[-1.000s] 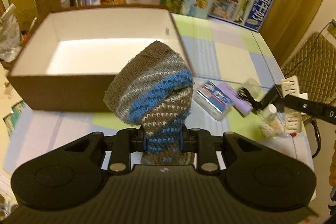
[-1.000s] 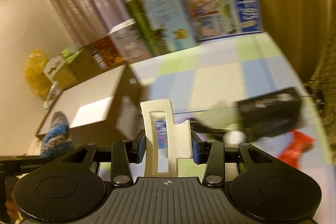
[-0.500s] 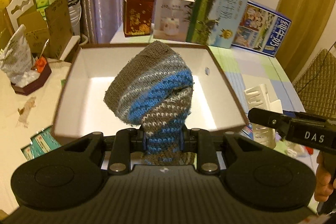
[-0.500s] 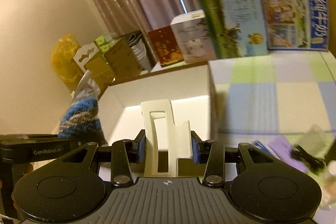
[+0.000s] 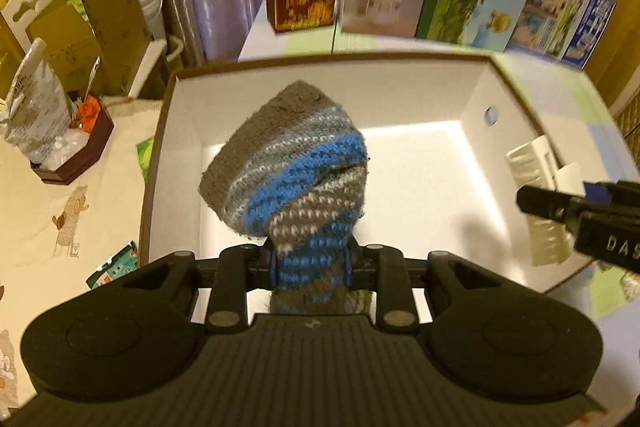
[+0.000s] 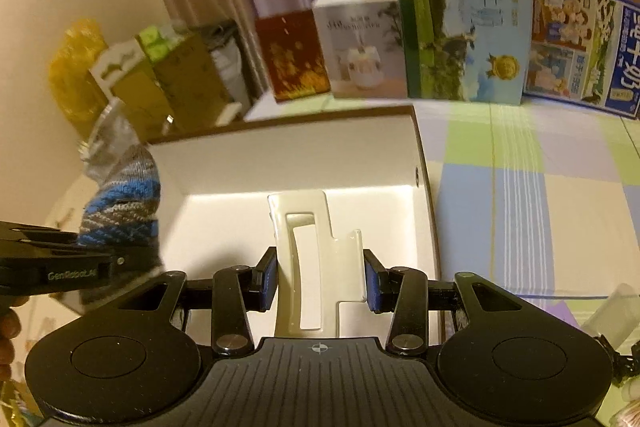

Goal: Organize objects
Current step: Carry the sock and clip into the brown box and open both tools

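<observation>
Grey-blue striped knit hat (image 5: 292, 163); cream clip (image 6: 316, 259)

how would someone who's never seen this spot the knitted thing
Find the big brown box with the white inside, in the middle of the table. Above its left half, the left tool is shut on the knitted sock: soft, striped grey and blue, unlike the hard white hair claw clip in the right tool.

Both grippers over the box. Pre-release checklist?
1. Left gripper shut on the sock: ok.
2. Right gripper shut on the hair clip: ok.
3. Sock above the box interior: ok.
4. Clip inside the box rim: ok in both views.
5. Box floor bare under both items: ok where visible.
6. Height above the floor: cannot tell.
</observation>
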Demonstrator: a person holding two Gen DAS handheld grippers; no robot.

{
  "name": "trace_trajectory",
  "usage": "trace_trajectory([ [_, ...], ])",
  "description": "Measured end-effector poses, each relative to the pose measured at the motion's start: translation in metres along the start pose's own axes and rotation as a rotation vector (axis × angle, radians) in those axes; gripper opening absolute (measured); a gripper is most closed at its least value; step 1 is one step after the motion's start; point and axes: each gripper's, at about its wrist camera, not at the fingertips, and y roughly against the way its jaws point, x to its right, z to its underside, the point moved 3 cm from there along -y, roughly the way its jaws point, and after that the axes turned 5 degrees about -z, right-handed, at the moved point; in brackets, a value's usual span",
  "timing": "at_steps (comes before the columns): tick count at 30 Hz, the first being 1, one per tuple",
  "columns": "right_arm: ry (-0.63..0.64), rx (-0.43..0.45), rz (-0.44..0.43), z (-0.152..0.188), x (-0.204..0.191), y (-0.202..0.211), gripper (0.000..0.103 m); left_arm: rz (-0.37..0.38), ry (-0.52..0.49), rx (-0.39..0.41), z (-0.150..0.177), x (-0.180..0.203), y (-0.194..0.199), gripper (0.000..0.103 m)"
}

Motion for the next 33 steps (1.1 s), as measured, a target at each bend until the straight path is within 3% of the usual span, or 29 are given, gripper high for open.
trace_trajectory([
  [12,0.076,-0.111,0.107,0.009,0.002,-0.044,0.039,-0.040,-0.061,-0.144,0.013,-0.007,-0.058,0.030],
  [19,0.119,-0.116,0.138,0.007,0.000,-0.052,0.039,-0.056,-0.101,-0.113,0.012,-0.004,-0.059,0.064],
  [26,0.149,-0.110,0.169,0.003,0.001,-0.056,0.039,-0.044,-0.089,-0.101,0.008,-0.007,-0.055,0.069],
  [29,0.142,-0.106,0.160,0.002,0.004,-0.054,0.048,-0.032,-0.089,-0.088,0.009,-0.006,-0.048,0.075],
  [31,0.141,-0.097,0.152,0.003,0.004,-0.050,0.060,-0.028,-0.088,-0.073,0.009,-0.005,-0.044,0.077],
  [33,0.146,-0.086,0.140,0.005,0.003,-0.045,0.063,-0.023,-0.086,-0.069,0.009,-0.004,-0.041,0.078],
])
